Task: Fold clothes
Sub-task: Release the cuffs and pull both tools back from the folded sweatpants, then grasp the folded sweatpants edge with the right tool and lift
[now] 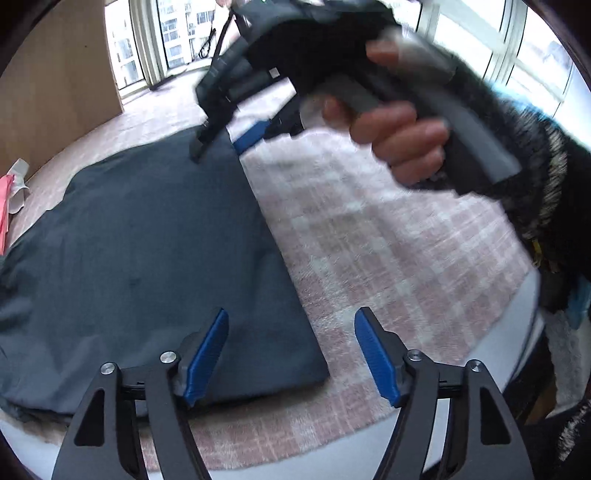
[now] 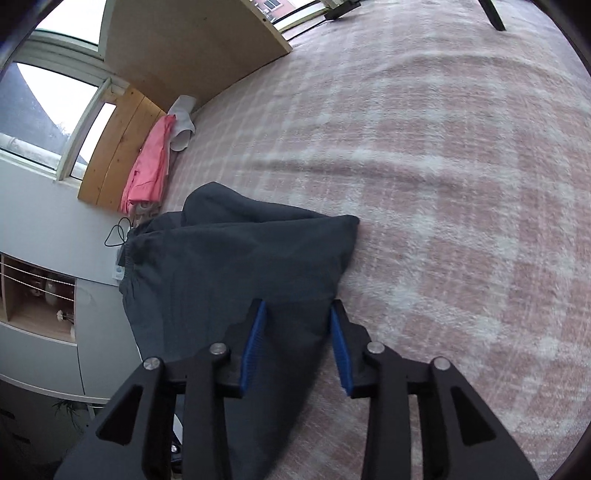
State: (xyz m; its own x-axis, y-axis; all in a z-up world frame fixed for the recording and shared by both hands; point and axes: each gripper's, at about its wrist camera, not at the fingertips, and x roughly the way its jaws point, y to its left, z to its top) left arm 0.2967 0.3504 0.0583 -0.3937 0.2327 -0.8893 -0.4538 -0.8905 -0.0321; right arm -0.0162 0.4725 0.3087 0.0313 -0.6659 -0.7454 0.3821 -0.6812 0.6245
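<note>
Garment: dark grey clothing [image 1: 147, 258], folded flat on my bed, one long straight edge running towards my left tool; in the right wrist view [image 2: 229, 280] its gathered waistband lies by the bed's edge.
Bed cover: pink and white checked blanket [image 1: 388, 240], fluffy, bare to the right of the garment.
Left tool [image 1: 291, 354]: blue pads well apart, nothing pressed between them; the left pad stands above the garment's near corner, the right pad above bare blanket.
Right tool [image 2: 297, 347]: pads parted, the garment's near end showing in the gap; neither pad presses on the cloth. Whether the tips touch it I cannot tell.
Right tool, seen from the left wrist [image 1: 218, 136]: blurred, over the garment's far corner.
Right hand [image 1: 399, 144]: wrapped round the tool's grey handle, dark fuzzy sleeve behind it.
Other cloth: pink item [image 2: 147, 166] and a white item [image 2: 183, 122] at the far side of the bed, against a wooden board [image 2: 114, 147], well apart from the garment.
Surroundings: wooden panel [image 1: 55, 81], bright windows [image 1: 173, 33] beyond.
</note>
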